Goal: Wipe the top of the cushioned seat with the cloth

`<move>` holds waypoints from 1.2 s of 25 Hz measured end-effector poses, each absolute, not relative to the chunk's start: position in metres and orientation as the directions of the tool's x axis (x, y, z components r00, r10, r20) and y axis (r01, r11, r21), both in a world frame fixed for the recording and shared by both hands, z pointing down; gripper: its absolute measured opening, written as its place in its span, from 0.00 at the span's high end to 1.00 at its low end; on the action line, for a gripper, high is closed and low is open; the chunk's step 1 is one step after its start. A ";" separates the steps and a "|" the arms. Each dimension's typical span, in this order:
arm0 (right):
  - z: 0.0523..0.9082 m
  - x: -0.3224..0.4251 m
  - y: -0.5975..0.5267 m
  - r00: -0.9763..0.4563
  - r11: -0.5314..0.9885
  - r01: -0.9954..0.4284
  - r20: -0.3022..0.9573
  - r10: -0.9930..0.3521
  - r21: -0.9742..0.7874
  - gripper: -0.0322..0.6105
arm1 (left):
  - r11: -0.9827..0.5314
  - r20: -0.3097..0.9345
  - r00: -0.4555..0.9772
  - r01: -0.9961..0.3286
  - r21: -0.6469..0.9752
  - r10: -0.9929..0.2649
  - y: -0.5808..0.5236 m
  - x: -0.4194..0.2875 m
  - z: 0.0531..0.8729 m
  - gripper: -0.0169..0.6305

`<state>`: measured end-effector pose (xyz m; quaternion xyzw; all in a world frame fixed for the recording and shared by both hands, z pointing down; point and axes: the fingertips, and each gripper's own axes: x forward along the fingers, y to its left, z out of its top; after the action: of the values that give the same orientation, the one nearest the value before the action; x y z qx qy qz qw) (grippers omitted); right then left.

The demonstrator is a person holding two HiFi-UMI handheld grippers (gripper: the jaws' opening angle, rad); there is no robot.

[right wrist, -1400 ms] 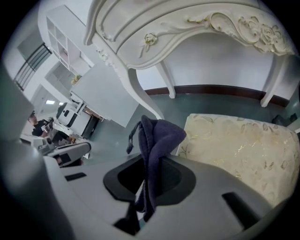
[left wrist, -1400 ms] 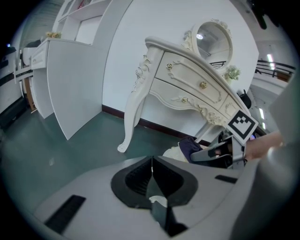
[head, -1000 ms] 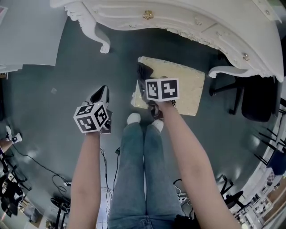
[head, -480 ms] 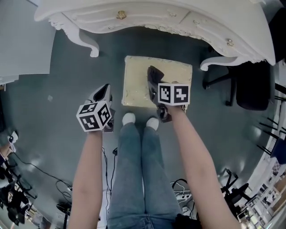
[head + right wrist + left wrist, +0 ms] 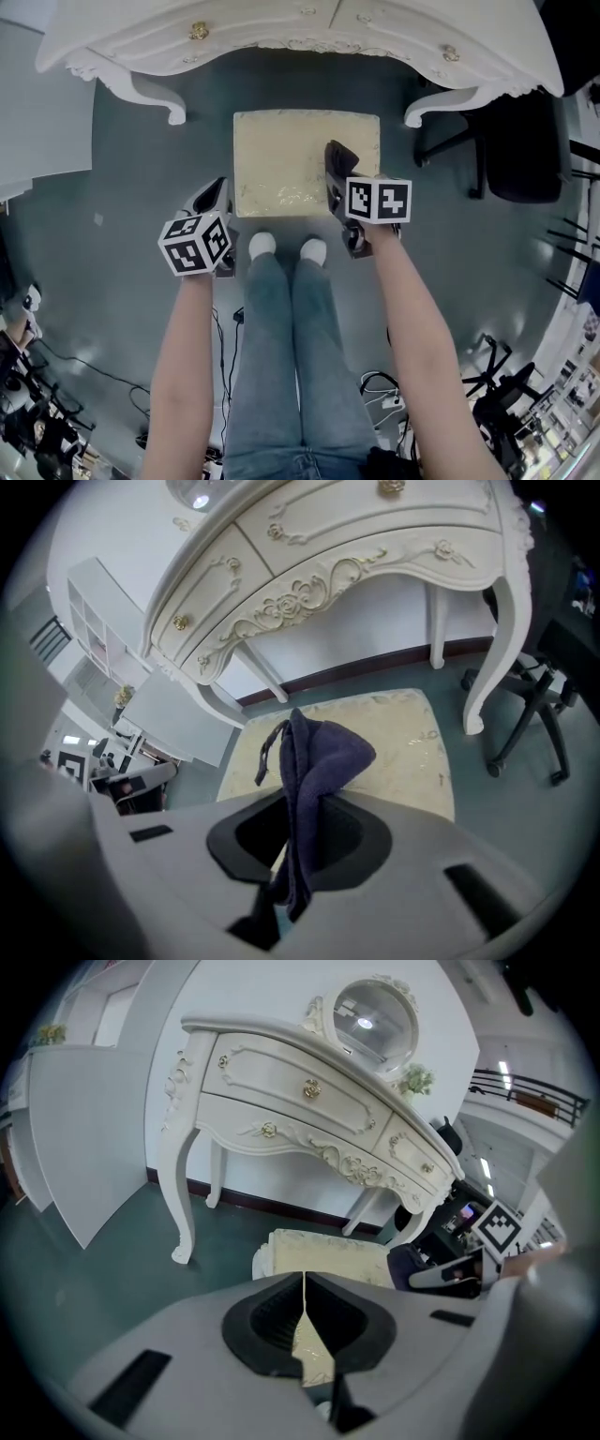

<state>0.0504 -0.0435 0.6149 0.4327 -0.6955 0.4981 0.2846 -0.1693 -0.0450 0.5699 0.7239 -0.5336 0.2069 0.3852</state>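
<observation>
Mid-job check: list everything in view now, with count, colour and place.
cushioned seat: one, cream, centre of the floor
cloth: one, dark purple, in the right gripper's jaws, over the seat's right part
dressing table: one, white, beyond the seat
office chair: one, black, right of the table
panel: one, white, left of the table
legs: two, blue jeans, white shoes, at the seat's near edge
left gripper: one, grey, shut, empty, left of the seat
right gripper: one, grey, shut on the cloth
</observation>
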 end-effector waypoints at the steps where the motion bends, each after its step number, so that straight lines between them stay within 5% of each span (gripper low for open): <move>1: 0.616 0.059 -0.040 -0.455 0.119 -0.889 0.831 -0.320 -0.441 0.89 | -0.142 0.711 0.351 -0.931 0.337 -0.609 -0.045 -0.164 0.570 0.96; 16: 0.639 0.173 -0.003 -0.320 0.039 -0.945 0.896 -0.308 -0.324 0.89 | -0.228 0.725 0.393 -0.920 0.321 -0.566 -0.057 -0.111 0.578 0.96; 30: 0.677 0.189 0.022 -0.234 0.059 -0.972 0.949 -0.211 -0.226 0.89 | -0.230 0.743 0.376 -0.926 0.298 -0.553 -0.063 -0.107 0.585 0.96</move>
<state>0.1893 0.0224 0.6767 0.4813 -0.6147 0.4888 0.3893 -0.1066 -0.0627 0.5847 0.7427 -0.4982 0.2523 0.3696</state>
